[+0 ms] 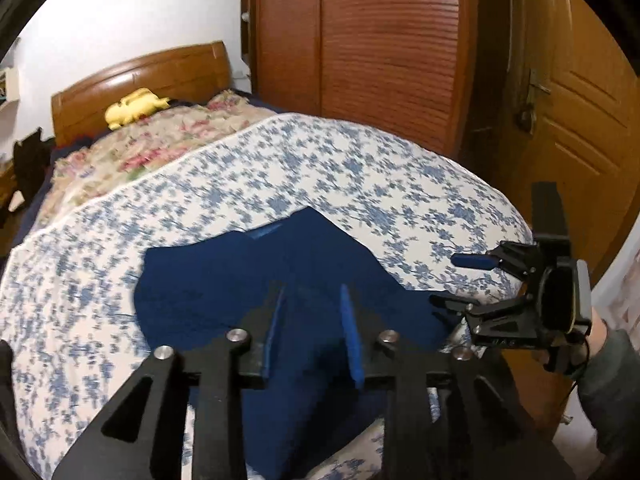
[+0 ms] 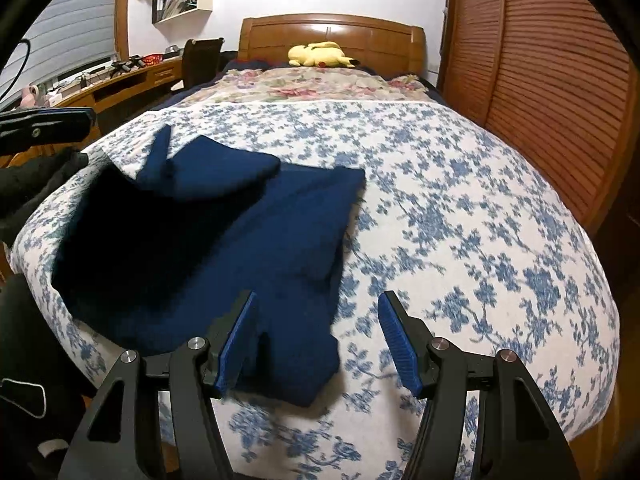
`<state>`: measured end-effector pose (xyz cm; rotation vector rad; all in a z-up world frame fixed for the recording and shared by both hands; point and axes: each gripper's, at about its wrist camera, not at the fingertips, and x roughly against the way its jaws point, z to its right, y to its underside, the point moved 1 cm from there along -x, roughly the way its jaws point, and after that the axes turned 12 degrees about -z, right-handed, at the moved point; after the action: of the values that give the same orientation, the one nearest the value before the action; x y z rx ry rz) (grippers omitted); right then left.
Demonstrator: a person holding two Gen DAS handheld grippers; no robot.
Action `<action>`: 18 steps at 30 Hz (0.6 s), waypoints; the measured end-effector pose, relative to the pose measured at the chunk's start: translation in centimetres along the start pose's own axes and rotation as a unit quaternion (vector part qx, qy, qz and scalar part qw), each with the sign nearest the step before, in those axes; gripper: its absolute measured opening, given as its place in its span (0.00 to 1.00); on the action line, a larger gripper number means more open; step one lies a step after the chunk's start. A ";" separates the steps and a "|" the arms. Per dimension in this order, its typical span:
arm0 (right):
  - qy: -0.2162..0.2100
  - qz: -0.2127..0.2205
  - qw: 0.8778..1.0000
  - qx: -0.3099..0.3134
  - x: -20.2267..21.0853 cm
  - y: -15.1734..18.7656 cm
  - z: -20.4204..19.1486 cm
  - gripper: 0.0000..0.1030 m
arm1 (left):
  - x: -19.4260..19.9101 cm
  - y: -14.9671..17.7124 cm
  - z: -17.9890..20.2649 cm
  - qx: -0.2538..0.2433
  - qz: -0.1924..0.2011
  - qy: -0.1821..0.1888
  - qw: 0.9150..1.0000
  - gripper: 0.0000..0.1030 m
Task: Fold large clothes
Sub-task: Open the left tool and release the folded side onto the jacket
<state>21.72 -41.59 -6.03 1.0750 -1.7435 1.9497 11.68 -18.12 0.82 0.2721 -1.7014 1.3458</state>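
While the dark blue garment (image 2: 224, 248) lay partly folded near the foot edge of the bed (image 2: 460, 208), toward its left corner, both claws stood off it. One loose flap, a sleeve by the look of it, was doubled back over the top of the garment, and the rest made a rough oblong running down to the foot edge. I judged the fold to be midway: one turn laid down and let go, with another to follow.

The left gripper (image 1: 312, 328) hung over the blue cloth with its jaws parted a little and nothing pinched between them. The right gripper (image 2: 320, 340) stood wider open, empty too, above the garment's near right corner and the flowered cover beside it.

The next move, I thought, called for both claws to come down on a free edge, close on it together, and carry it across evenly so the layers stayed square.

Counted: one blue garment, two grippers, one bed, one yellow plush toy (image 2: 320, 55) up by the headboard (image 2: 332, 32), and one louvred wardrobe (image 2: 540, 80) along the right side.
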 end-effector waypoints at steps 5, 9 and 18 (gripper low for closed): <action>-0.007 0.016 1.000 0.011 1.3 -1.3 -1.2 0.62 | 1.6 2.1 -2.4 0.019 0.010 0.000 1.000 0.36; -0.014 0.024 0.999 0.029 1.8 -2.5 -3.1 0.62 | 2.1 3.8 -4.6 0.040 0.015 -0.011 0.999 0.42; -0.051 0.017 0.996 0.067 -0.2 -4.5 -7.5 0.62 | 1.7 8.2 -9.0 0.087 0.008 -0.030 0.996 0.49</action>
<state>22.47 -33.48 -2.76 1.2183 -1.7127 2.0921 10.04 -6.72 -3.44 0.4015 -1.6400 1.5139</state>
